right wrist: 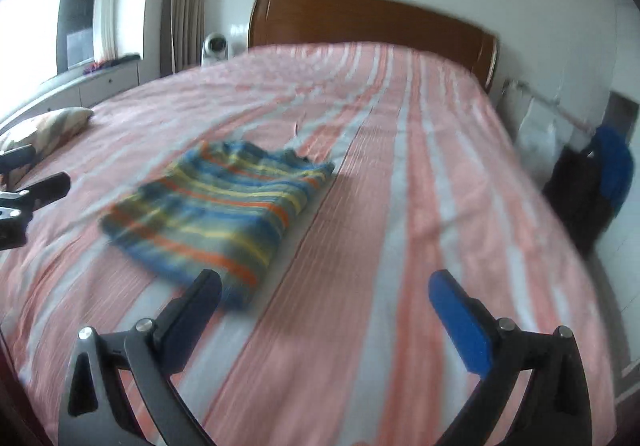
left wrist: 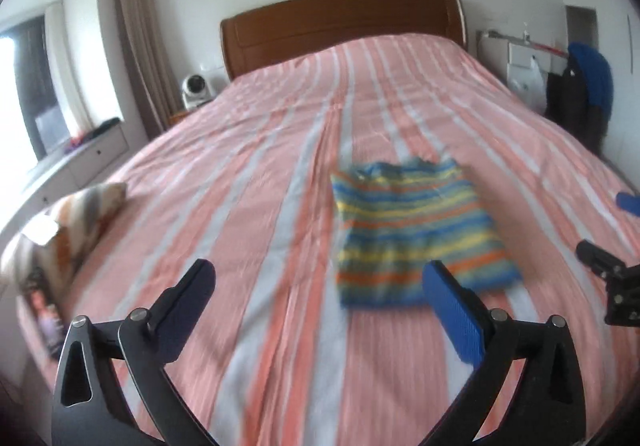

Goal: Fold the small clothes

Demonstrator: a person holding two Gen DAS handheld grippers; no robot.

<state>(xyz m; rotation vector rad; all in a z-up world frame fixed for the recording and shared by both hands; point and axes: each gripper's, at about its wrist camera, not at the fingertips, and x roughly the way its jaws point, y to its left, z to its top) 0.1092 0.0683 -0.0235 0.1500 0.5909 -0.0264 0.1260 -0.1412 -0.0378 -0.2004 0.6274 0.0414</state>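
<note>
A small striped garment (left wrist: pixel 416 234) in blue, yellow and orange lies folded flat on the pink striped bed (left wrist: pixel 256 173). My left gripper (left wrist: pixel 320 282) is open and empty, above the bed just left of and nearer than the garment. In the right wrist view the garment (right wrist: pixel 216 205) lies ahead to the left. My right gripper (right wrist: pixel 324 286) is open and empty, nearer than the garment's front right corner. The right gripper also shows at the right edge of the left wrist view (left wrist: pixel 616 238), and the left gripper at the left edge of the right wrist view (right wrist: pixel 28 177).
A patterned pillow (left wrist: pixel 80 217) lies at the bed's left edge. A wooden headboard (left wrist: pixel 340 25) stands at the far end, with a white fan (left wrist: pixel 196 89) beside it. Dark and blue clothes (left wrist: pixel 580 97) hang to the right of the bed. White drawers (left wrist: pixel 92 161) run under the window.
</note>
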